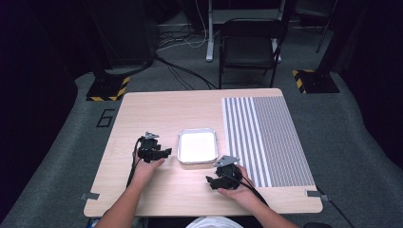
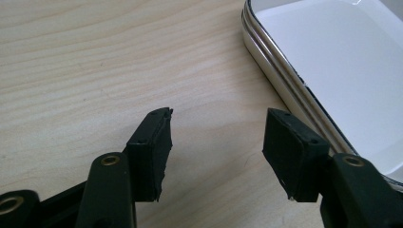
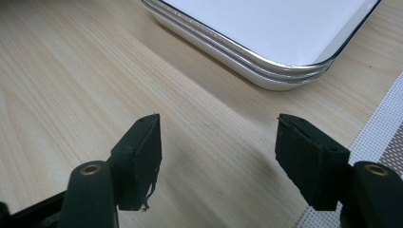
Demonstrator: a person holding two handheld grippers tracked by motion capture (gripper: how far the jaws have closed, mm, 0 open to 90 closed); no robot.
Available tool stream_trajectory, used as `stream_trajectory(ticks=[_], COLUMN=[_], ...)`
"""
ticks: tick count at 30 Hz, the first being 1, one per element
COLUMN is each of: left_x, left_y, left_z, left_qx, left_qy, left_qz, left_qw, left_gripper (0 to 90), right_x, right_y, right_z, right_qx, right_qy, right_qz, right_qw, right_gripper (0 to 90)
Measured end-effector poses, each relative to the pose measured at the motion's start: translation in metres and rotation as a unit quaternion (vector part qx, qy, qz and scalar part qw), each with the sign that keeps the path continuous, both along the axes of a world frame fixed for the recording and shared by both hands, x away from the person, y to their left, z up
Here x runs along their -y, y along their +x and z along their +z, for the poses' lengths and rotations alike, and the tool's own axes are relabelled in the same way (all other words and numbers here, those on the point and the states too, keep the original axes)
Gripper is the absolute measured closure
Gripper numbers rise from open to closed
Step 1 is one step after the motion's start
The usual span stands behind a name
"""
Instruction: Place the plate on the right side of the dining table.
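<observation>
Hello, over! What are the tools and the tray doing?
Left tool open, nothing between. Right tool open, nothing between. White tray on table, untouched. Striped mat beside it.

High view: table [image 1: 166,190] evenly lit from overhead, room around it dark, corners nearly black; picture soft, low detail. White tray [image 1: 197,146] inside blown out, no texture. Gripper views brighter: tray [image 2: 332,61] glares white, rim sharp; wood grain clear mid-frame. Near black pads [image 2: 152,152] slightly soft. Soft shadows under pads [image 3: 138,161] and beside tray [image 3: 266,28] rim.
</observation>
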State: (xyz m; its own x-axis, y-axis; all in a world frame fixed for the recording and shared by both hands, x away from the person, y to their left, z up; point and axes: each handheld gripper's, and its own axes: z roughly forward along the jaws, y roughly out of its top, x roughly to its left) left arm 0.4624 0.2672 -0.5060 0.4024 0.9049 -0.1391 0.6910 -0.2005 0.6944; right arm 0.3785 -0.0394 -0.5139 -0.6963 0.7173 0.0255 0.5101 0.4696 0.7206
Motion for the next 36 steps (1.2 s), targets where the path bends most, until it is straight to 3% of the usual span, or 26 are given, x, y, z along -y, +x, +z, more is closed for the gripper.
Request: stream_trajectory(ticks=[5, 8, 10, 14, 22, 29, 31, 36], left_x=[0.000, -0.001, -0.001, 0.000, 0.004, 0.006, 0.007, 0.007], left_y=[-0.001, -0.004, -0.005, -0.008, -0.011, -0.014, -0.015, -0.014], left_z=[0.002, 0.005, 0.007, 0.008, 0.012, 0.016, 0.016, 0.017], left_qx=[-0.002, 0.007, 0.006, 0.007, 0.008, 0.013, 0.016, 0.009], left_qy=[-0.003, -0.017, -0.017, -0.037, -0.043, -0.045, -0.045, -0.048], left_qz=[-0.003, 0.001, -0.002, -0.004, -0.014, -0.025, -0.025, -0.023], left_qw=[1.0000, 0.9998, 0.9998, 0.9993, 0.9989, 0.9986, 0.9986, 0.9985], left_gripper=[49.1, 51.6, 52.9, 55.4, 58.8, 64.0, 64.0, 59.8], right_x=[0.001, 0.002, 0.003, 0.010, 0.019, 0.021, 0.021, 0.018], right_y=[0.000, -0.002, -0.001, 0.002, 0.013, 0.021, 0.024, 0.031], right_z=[0.006, 0.015, 0.018, 0.029, 0.039, 0.043, 0.046, 0.046], right_qx=[0.000, -0.003, -0.004, -0.010, -0.007, -0.002, 0.005, -0.002], right_qy=[0.004, 0.015, 0.014, 0.026, 0.035, 0.050, 0.053, 0.053], right_qz=[-0.008, -0.012, -0.008, -0.017, -0.035, -0.030, -0.029, -0.031], right_qw=[1.0000, 0.9998, 0.9999, 0.9995, 0.9987, 0.9983, 0.9982, 0.9981], right_gripper=[34.2, 36.4, 36.6, 38.0, 43.1, 49.3, 51.0, 50.2])
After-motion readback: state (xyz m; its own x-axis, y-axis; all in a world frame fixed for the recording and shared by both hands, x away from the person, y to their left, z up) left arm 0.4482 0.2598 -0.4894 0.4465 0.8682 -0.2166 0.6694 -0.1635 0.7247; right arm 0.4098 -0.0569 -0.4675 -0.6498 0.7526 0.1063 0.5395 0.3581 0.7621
